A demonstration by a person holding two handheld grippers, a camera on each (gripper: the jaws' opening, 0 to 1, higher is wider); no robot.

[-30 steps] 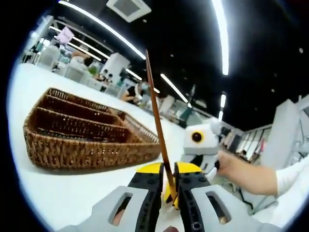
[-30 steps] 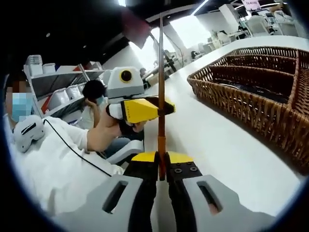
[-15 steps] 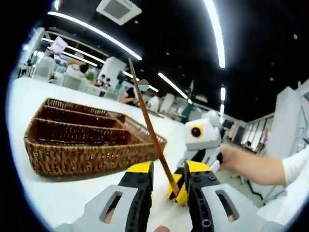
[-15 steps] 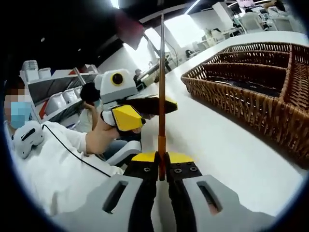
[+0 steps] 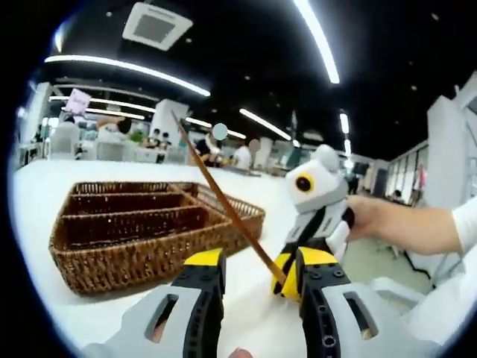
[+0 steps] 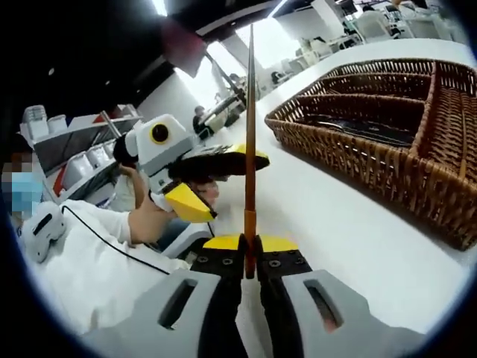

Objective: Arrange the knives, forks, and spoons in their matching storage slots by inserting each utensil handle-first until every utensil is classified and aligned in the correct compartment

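Between the earlier frames and this one the left gripper let go of the thin brown utensil handle and spread its jaws wide, holding nothing. That left the right gripper clenched alone on the handle's lower end, rod standing up beyond the jaws, well short of the wicker cutlery tray on the white table. With so long a lever on one end-grip, it could swivel or slip on approach and miss its slot.

My right gripper has its jaws pressed together, clamping a thin brown stick. My left gripper stands with jaws parted, just beside the right gripper's yellow tips.
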